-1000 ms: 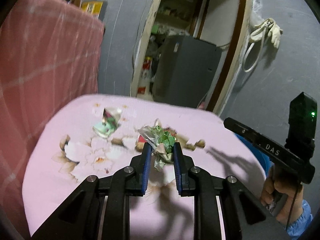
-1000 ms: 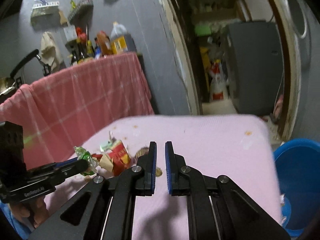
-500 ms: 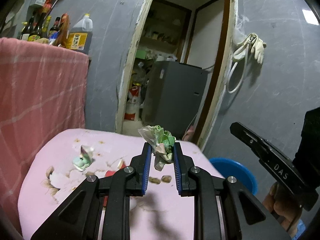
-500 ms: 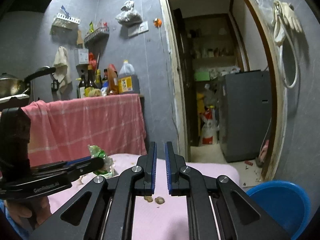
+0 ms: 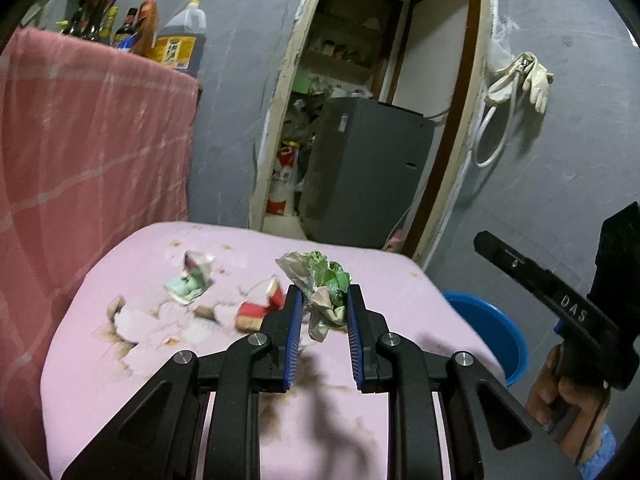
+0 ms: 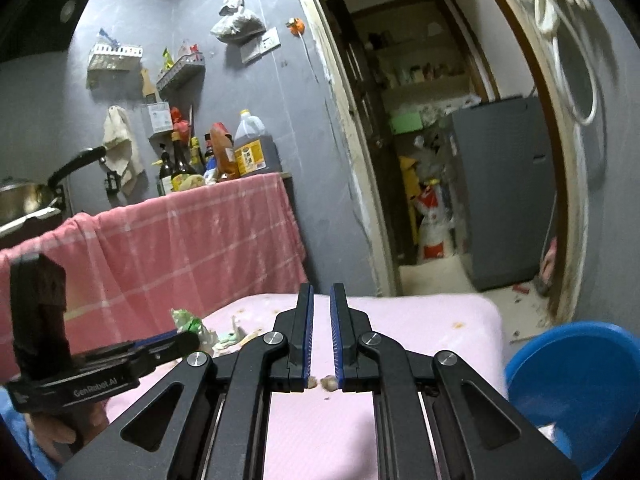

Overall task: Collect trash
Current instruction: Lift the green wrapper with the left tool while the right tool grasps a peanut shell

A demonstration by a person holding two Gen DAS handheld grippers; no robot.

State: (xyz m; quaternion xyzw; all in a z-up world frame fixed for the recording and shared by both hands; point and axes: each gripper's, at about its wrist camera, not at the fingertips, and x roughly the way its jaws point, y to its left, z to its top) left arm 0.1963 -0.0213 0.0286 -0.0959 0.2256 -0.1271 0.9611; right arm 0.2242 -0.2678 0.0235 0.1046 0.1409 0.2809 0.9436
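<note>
Left wrist view: left gripper (image 5: 320,308) pinches a crumpled green wrapper (image 5: 324,292) above the table, probably bound for the blue basin (image 5: 492,328), while the right gripper (image 6: 320,340) is pressed together, empty.

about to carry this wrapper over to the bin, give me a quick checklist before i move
1. Crumpled green wrapper clamped between the left gripper fingers: ok.
2. Wrapper lifted off the pink table: ok.
3. Blue bin in view past the table's edge: ok.
4. Right gripper shut and empty: ok.
5. Right gripper out of the way to the bin: cannot tell.
6. Table cleared: not ok, the red wrapper and pale green wrapper remain.
</note>
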